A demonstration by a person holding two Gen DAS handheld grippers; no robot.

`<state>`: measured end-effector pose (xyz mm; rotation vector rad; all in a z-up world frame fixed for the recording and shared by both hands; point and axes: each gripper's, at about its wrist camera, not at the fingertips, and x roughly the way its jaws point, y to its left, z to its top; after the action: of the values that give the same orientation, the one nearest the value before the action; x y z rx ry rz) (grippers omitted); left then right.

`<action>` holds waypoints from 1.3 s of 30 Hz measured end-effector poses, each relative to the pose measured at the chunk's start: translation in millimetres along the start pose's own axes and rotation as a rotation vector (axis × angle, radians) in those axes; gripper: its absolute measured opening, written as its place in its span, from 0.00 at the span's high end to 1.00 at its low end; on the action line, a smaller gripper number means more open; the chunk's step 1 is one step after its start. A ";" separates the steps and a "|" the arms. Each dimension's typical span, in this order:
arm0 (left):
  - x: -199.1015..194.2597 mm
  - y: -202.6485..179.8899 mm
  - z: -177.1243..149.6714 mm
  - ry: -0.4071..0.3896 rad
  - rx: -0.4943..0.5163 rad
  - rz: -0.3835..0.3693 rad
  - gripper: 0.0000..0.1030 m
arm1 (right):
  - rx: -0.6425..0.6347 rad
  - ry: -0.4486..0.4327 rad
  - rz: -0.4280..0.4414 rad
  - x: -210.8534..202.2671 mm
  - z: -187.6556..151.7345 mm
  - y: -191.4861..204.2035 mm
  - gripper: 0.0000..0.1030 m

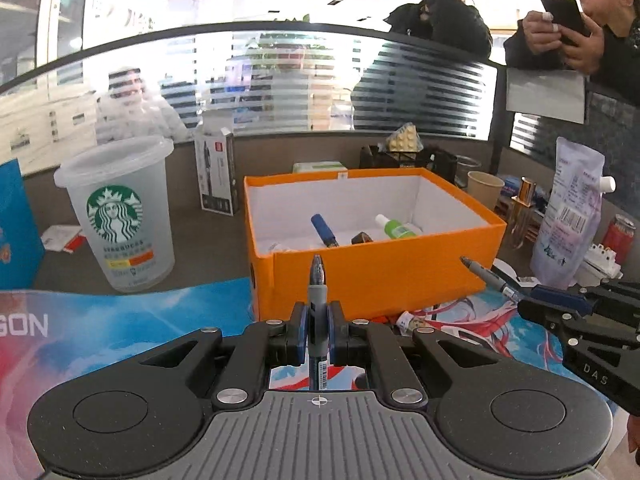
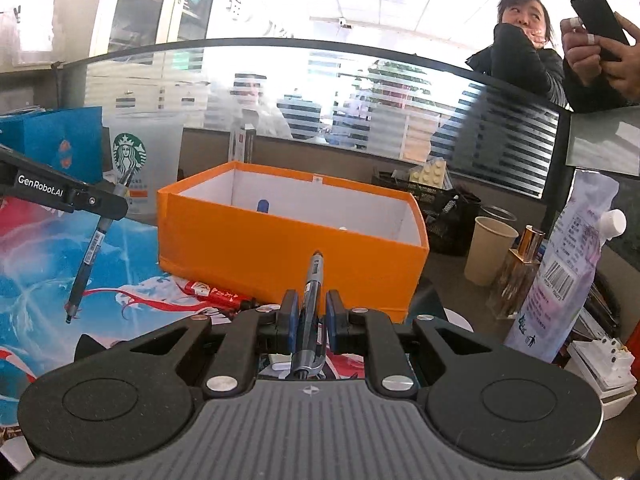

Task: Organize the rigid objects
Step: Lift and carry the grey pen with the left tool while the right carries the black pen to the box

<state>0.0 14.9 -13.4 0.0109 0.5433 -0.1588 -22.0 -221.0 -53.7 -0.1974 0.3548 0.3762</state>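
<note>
An orange box with a white inside stands on the desk; it also shows in the right wrist view. Inside lie a blue pen, a green bottle and a small dark object. My left gripper is shut on a grey-and-blue pen, held upright just before the box's near wall; this pen shows in the right wrist view. My right gripper is shut on a dark pen, near the box's right front corner; this pen shows in the left wrist view.
A Starbucks cup stands left of the box on a colourful mat. A red packet lies before the box. A paper cup, perfume bottle and white pouch crowd the right side. A black mesh basket stands behind.
</note>
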 end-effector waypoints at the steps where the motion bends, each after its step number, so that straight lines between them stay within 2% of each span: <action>1: 1.1 1.3 -1.3 0.006 -0.008 -0.004 0.92 | -0.001 0.003 0.001 0.3 -0.8 0.5 0.87; 11: -6.5 2.2 7.3 -0.018 -0.006 -0.005 0.92 | -0.017 -0.034 -0.003 -6.2 11.2 4.6 0.87; 27: -15.5 -8.1 41.4 -0.089 0.016 0.009 0.92 | -0.031 -0.119 0.000 -11.8 43.3 4.2 0.87; 39: -12.8 -9.2 73.7 -0.136 0.000 0.009 0.92 | -0.025 -0.154 0.001 0.4 63.7 1.7 0.87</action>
<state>25.6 3.9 56.7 0.0024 0.4073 -0.1499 -3.2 -203.2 4.5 -0.1912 0.1991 0.3944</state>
